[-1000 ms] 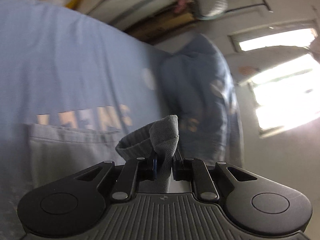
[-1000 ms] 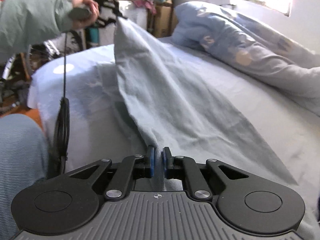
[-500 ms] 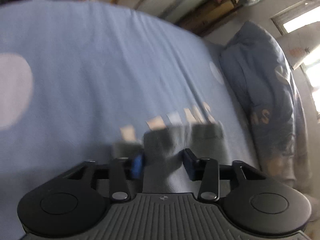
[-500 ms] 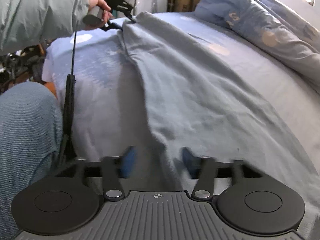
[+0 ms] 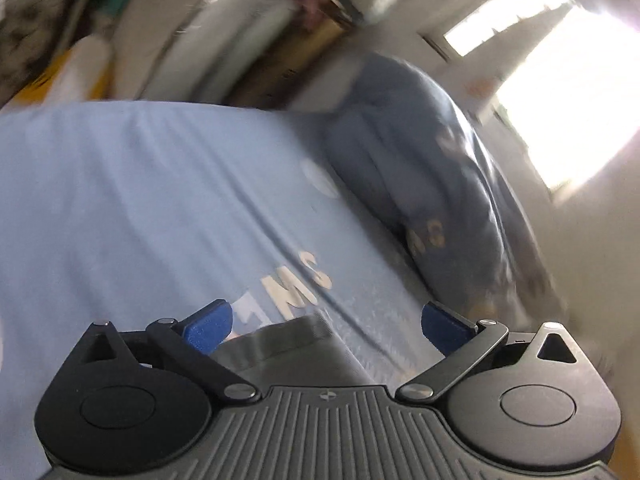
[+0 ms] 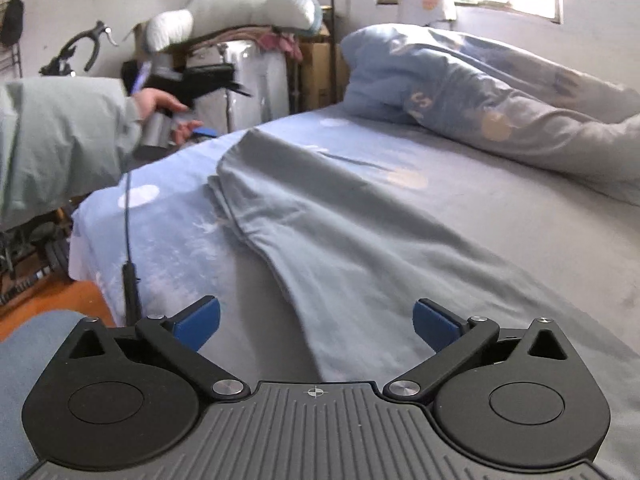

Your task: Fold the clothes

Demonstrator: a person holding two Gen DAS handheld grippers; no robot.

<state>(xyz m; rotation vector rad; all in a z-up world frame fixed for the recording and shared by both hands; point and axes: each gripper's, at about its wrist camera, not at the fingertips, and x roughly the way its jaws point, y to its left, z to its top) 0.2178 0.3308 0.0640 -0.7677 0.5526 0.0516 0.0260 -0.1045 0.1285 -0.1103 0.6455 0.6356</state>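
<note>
A grey-blue garment (image 6: 340, 220) lies flat along the light blue bed sheet (image 6: 168, 220), folded lengthwise. My right gripper (image 6: 317, 322) hovers over its near end. Its jaws are opening wide, the cloth lies loose beneath them and the blue pads (image 6: 200, 322) do not press it. In the left wrist view my left gripper (image 5: 326, 322) is opening too, with a grey corner of the garment (image 5: 280, 344) lying free just inside the left pad. The right wrist view shows a hand holding the left gripper (image 6: 208, 80) beyond the garment's far end.
A rumpled blue duvet (image 6: 500, 100) fills the bed's far right side. Past the bed stand stacked pillows (image 6: 232, 12), boxes and a bicycle handlebar (image 6: 88, 44). A black cable (image 6: 128, 240) hangs off the bed's left edge. A person's knee (image 6: 36, 344) is at lower left.
Both grippers were shut on the garment and holding it up; both have opened wide. The cloth has dropped flat onto the bed, and the left gripper has rolled and drawn back from it.
</note>
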